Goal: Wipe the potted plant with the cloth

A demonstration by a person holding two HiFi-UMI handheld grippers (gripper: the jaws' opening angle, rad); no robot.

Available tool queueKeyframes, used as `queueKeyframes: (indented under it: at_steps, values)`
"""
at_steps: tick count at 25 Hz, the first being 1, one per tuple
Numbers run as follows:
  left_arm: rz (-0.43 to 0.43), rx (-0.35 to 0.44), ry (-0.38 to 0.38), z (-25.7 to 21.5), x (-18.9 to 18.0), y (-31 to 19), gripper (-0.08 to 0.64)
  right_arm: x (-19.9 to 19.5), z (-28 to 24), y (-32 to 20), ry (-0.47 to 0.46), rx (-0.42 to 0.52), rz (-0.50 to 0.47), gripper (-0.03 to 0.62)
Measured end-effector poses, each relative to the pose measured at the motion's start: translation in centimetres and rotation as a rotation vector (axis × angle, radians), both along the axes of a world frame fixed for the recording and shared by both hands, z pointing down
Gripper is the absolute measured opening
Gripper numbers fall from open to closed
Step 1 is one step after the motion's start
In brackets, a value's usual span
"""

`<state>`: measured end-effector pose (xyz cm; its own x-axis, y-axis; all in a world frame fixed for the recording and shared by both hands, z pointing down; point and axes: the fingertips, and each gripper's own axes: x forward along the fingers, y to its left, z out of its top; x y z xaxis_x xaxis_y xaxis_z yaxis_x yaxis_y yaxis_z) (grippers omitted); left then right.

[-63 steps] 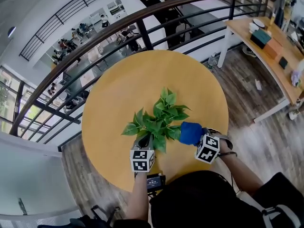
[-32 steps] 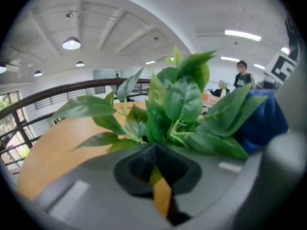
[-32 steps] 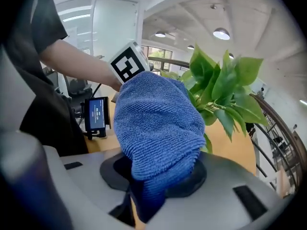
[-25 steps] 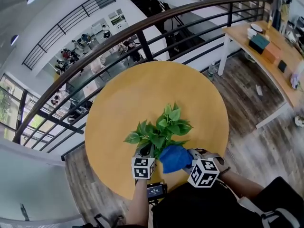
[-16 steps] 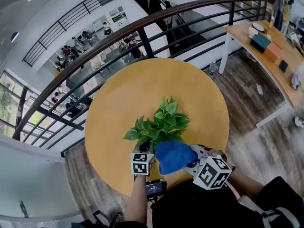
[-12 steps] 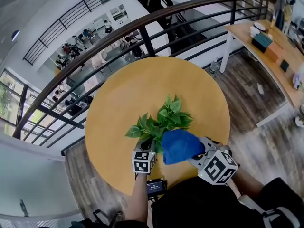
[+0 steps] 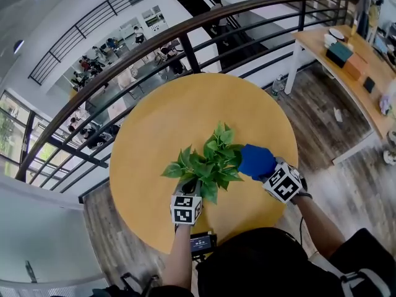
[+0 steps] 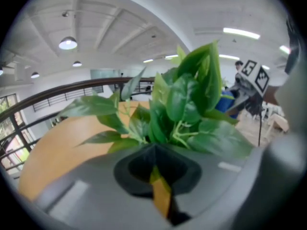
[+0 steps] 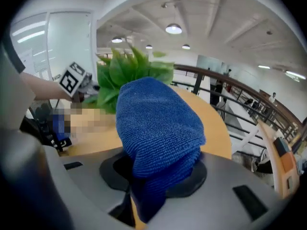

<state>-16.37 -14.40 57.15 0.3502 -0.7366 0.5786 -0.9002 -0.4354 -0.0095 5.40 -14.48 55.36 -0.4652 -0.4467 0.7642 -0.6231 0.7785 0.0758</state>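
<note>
A leafy green potted plant (image 7: 207, 159) stands on the round yellow table (image 7: 161, 116); leaves hide its pot. The blue cloth (image 7: 255, 161) is bunched in my right gripper (image 7: 268, 172), which is shut on it and presses it against the leaves on the plant's right side. In the right gripper view the cloth (image 9: 158, 123) bulges over the jaws, with the plant (image 9: 129, 71) behind it. My left gripper (image 7: 189, 190) is shut at the plant's near base; in the left gripper view the leaves (image 8: 187, 104) rise just past its closed jaws (image 8: 156, 176). Whether it pinches a leaf I cannot tell.
A dark railing (image 7: 185, 36) curves behind the table, with a deep drop to a lower floor beyond it. A wooden desk (image 7: 352, 60) with boxes stands at the upper right. A small screen device (image 7: 201, 243) hangs near the person's body at the table's front edge.
The right gripper has swung the blue cloth from the plant's near side to its right side. The left gripper and the plant have stayed put.
</note>
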Motion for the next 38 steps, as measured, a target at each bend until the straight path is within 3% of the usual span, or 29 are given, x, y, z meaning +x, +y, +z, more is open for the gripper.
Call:
queueKeyframes:
  at_steps: [5, 9, 15, 20, 23, 26, 31, 35, 38]
  values:
    - [0.0, -0.002, -0.002, 0.0, 0.2, 0.1, 0.002, 2.3, 7.0, 1.6, 0.08, -0.154, 0.064, 0.135]
    - [0.0, -0.001, -0.003, -0.2, 0.3, 0.1, 0.002, 4.9, 7.0, 0.9, 0.137, -0.138, 0.107, 0.135]
    - [-0.003, 0.003, -0.005, -0.3, 0.2, 0.1, 0.002, 6.6, -3.6, -5.0, 0.026, 0.132, 0.211, 0.135]
    - [-0.002, 0.0, -0.003, -0.3, 0.2, 0.2, 0.002, 3.0, -13.8, -8.2, -0.019, 0.4, 0.117, 0.135]
    - [0.003, -0.002, -0.013, -0.2, 0.3, 0.2, 0.002, -0.8, -15.9, -8.9, 0.01, 0.48, -0.003, 0.135]
    - [0.021, -0.004, -0.044, -0.1, 0.5, 0.4, 0.002, -4.0, -13.6, -9.2, 0.107, 0.454, -0.112, 0.135]
    - [0.013, -0.007, -0.013, 0.1, 0.4, 0.4, 0.002, -4.2, -8.0, -9.5, 0.242, 0.353, -0.14, 0.135]
    - [0.011, -0.004, -0.004, -0.1, 0.5, 0.2, 0.002, -3.0, -6.6, -9.6, 0.217, 0.291, -0.11, 0.135]
    - [0.011, -0.004, -0.001, 0.0, 0.5, 0.1, 0.002, -2.7, -6.4, -9.5, 0.091, 0.225, -0.057, 0.135]
